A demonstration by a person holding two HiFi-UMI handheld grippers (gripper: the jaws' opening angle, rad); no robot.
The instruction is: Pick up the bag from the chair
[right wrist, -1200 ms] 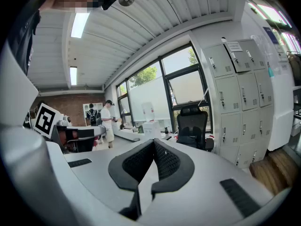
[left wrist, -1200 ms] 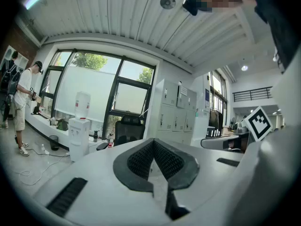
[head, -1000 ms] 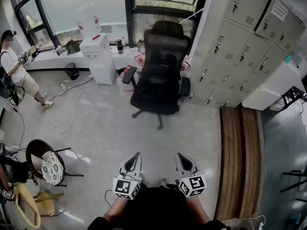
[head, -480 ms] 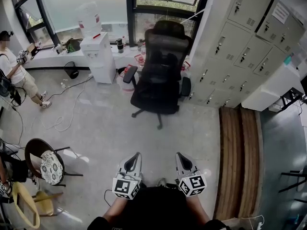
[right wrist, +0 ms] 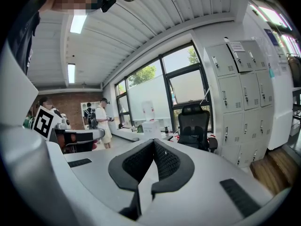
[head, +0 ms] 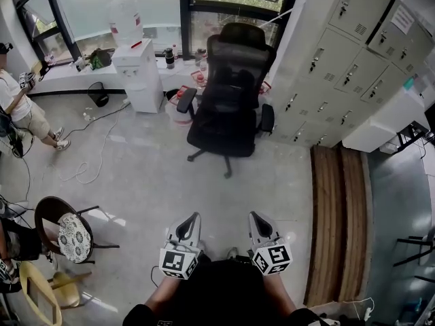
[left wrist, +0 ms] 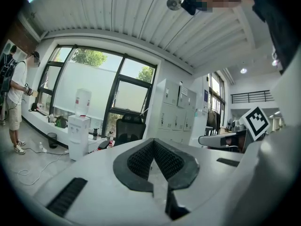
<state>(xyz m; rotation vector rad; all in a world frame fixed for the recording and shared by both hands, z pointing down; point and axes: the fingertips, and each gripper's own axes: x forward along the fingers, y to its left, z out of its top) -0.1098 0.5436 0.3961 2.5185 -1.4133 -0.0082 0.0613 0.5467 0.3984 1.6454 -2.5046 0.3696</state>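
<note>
The black chair (head: 230,124) stands straight ahead of the person and well apart from both grippers, near the lockers (head: 340,66). The bag (head: 234,85) seems to be the dark shape against its backrest, hard to separate from the black chair. The left gripper (head: 191,221) and the right gripper (head: 256,219) both have their jaws closed together on nothing, and neither is clearly nearer, so the person probably must first walk forward.

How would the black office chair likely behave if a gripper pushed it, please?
The office chair would probably roll or swivel away, since it stands on a star base on smooth floor. Its tall back suggests a high push might tilt it.
</note>
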